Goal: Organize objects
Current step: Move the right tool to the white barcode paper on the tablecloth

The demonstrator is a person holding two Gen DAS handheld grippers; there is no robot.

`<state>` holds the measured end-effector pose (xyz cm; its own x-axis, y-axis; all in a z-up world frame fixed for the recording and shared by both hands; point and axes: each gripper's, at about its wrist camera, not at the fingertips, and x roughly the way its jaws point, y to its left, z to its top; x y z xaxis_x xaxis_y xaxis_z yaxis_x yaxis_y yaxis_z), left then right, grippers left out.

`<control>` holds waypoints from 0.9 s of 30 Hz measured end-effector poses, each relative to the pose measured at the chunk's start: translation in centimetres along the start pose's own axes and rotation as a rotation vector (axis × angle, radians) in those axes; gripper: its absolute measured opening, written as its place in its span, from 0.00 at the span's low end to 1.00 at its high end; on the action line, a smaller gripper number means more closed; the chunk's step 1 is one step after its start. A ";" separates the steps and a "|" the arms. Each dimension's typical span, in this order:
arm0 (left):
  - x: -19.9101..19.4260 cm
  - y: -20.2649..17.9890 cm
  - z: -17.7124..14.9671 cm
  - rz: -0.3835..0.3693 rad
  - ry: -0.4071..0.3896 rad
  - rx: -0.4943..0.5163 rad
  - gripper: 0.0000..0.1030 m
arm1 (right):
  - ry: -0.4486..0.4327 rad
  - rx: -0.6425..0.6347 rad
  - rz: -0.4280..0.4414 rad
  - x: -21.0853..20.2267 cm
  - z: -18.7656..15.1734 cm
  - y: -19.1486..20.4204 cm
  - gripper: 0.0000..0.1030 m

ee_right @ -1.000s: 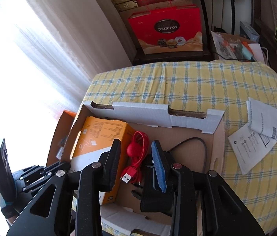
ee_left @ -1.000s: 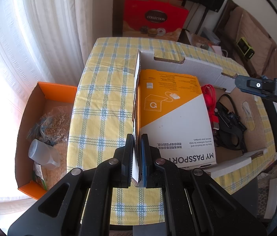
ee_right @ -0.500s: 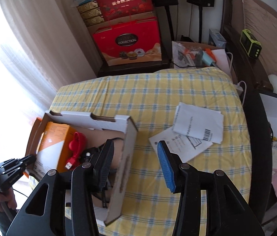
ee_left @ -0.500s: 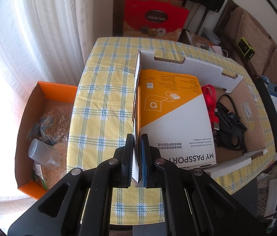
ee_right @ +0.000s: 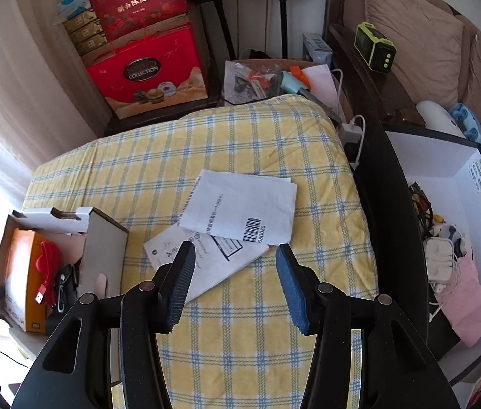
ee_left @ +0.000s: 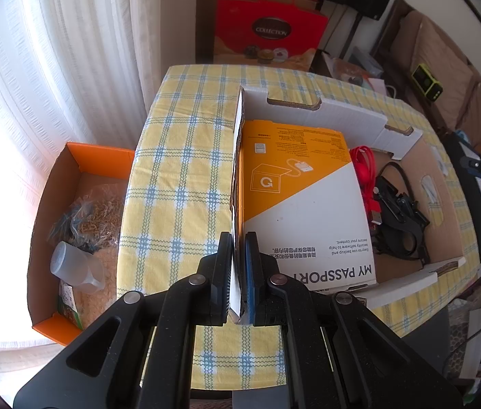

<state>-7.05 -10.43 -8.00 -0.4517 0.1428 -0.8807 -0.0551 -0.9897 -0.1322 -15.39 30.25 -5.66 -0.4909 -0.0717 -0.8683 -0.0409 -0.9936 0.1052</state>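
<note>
- The left gripper has not moved. Its jaws pinch the near end of the cardboard box's left wall.
- The right gripper has swung from over the box to the papers on the checked cloth. Its jaws are spread and empty, with the last bit of widening barely showing.
- So I think the papers go into the box next.
- The papers lie flat, right of the box, their long side running from near-left to far-right.
</note>
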 end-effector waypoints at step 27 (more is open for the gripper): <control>0.1 0.1 0.0 0.002 0.000 -0.002 0.05 | 0.078 0.242 0.127 5.8 0.9 -5.1 0.21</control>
<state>-7.08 -10.53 -8.09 -0.4519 0.1407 -0.8809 -0.0524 -0.9900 -0.1313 -18.80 34.98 -10.83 -0.4374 -0.2097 -0.8745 -0.1949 -0.9272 0.3198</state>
